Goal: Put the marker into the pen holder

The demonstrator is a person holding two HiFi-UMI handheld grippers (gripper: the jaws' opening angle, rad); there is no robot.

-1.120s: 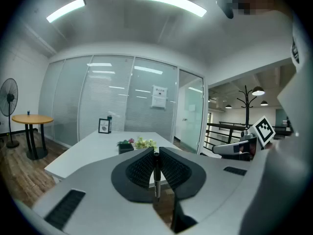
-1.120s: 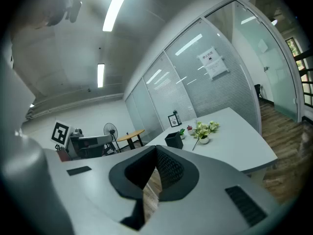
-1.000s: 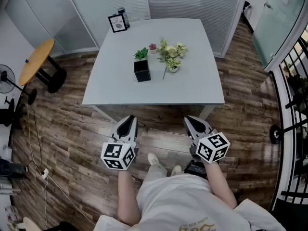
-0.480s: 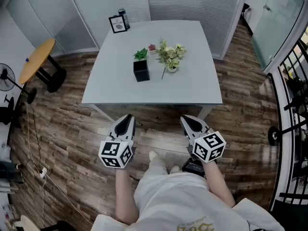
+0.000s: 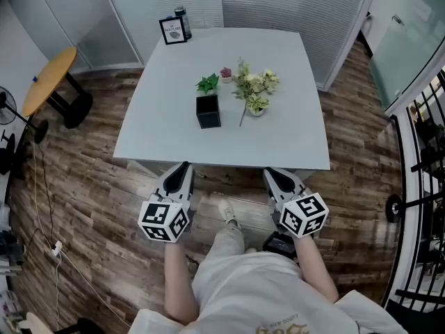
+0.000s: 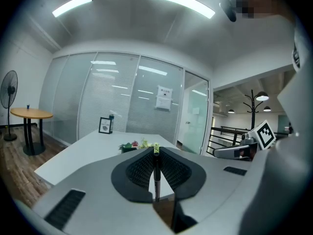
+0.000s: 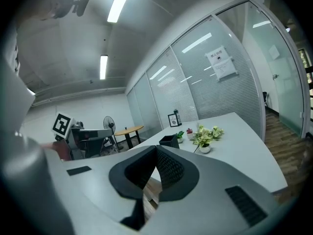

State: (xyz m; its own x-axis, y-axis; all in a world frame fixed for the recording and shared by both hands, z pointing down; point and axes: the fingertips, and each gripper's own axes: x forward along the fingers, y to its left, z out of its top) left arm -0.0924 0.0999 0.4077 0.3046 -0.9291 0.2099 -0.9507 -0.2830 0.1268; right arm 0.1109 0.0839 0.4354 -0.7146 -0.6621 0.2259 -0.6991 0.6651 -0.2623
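Note:
The pen holder [image 5: 208,111], a black square box, stands near the middle of the white table [image 5: 167,131]; the right gripper view shows the pen holder [image 7: 168,141] ahead on the tabletop. My left gripper [image 5: 185,166] hovers just short of the table's front edge, and in its own view the left gripper [image 6: 156,150] is shut on a dark marker [image 6: 156,173] with a yellow-green tip, held lengthwise between the jaws. My right gripper [image 5: 268,172] is level with it at the right, and the right gripper [image 7: 155,147] has its jaws together with nothing between them.
On the table are a small green plant [image 5: 207,83], a pot of pale flowers [image 5: 254,89], a framed card [image 5: 174,30] and a bottle [image 5: 183,21] at the far edge. A round yellow side table [image 5: 49,82] and a fan [image 5: 7,110] stand at left, a railing [image 5: 424,186] at right.
The person has stepped towards the table; both grippers are now close to its front edge. Their jaws look the same as before.

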